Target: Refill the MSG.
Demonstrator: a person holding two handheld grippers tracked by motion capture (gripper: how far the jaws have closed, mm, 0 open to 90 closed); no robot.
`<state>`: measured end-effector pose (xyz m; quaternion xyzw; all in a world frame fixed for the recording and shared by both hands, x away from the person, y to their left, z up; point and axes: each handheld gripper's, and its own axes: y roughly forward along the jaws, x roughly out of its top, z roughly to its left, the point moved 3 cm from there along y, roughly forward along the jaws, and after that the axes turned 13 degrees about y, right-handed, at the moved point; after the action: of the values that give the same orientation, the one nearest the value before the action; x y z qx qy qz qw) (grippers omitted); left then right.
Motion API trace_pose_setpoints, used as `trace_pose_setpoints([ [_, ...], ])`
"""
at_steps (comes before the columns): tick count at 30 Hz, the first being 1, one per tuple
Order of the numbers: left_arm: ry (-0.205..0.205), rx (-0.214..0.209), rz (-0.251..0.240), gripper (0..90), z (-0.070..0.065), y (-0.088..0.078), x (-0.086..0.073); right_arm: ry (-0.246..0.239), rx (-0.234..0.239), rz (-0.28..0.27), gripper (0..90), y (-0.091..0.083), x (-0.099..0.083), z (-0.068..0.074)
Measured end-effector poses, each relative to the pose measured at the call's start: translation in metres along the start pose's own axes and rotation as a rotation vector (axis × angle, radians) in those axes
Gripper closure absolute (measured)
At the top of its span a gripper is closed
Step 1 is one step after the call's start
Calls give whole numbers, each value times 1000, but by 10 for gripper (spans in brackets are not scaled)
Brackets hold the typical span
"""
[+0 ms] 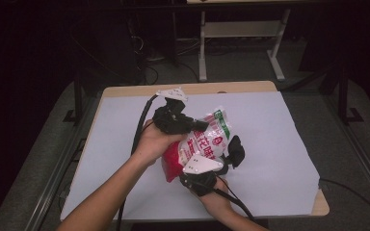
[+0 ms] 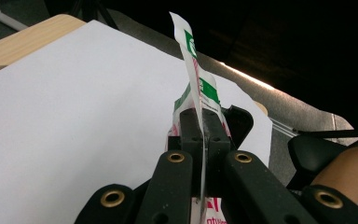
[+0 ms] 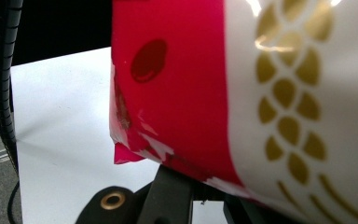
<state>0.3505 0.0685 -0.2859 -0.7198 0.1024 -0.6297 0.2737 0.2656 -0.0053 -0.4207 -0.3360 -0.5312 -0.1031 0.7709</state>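
Bag (image 1: 203, 144) is hanging above the middle of the surface (image 1: 270, 139), not resting on it, held between both hand-held grippers.

Left hand-held gripper (image 1: 200, 125) is clamping the bag's flat top seal at roughly 11 o'clock on the bag; in the left gripper view the jaws are pinching the thin film edge-on (image 2: 200, 93), closed on it with no gap showing.

Right hand-held gripper (image 1: 212, 166) is coming in from 6 o'clock under the red lower end. The right gripper view is showing red and white film with a gold grain print (image 3: 242, 93) pressed right up against the lens, so the pad contact itself is hidden; judging by the high view it is closed on the bottom edge of the bag.

Handling, as a judgement:
- Glossy plastic film, so likely slippery; soft and creasing.
- Looks filled and bulging in the middle, so contents are probably shifting when tilted.
- Light to moderate weight; the top seal is taking load without stretching visibly.
- Best holds: the flat sealed strips at top and bottom. Squeezing the belly is risking slip or a burst seam.
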Motion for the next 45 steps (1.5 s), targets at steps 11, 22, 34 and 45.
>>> trace_pose_setpoints([
  [11, 3, 1, 4, 900, 0, 1, -1, -1, 3, 2, 900, 0, -1, 1],
  [22, 2, 0, 7, 900, -1, 2, -1, 1, 5, 3, 900, 0, -1, 1],
  [34, -2, -1, 17, 900, -1, 3, -1, 7, 12, 5, 900, 1, -2, 1],
  [45, -8, -2, 26, 900, 0, 6, -1, 16, 18, 10, 900, 1, -3, 0],
])
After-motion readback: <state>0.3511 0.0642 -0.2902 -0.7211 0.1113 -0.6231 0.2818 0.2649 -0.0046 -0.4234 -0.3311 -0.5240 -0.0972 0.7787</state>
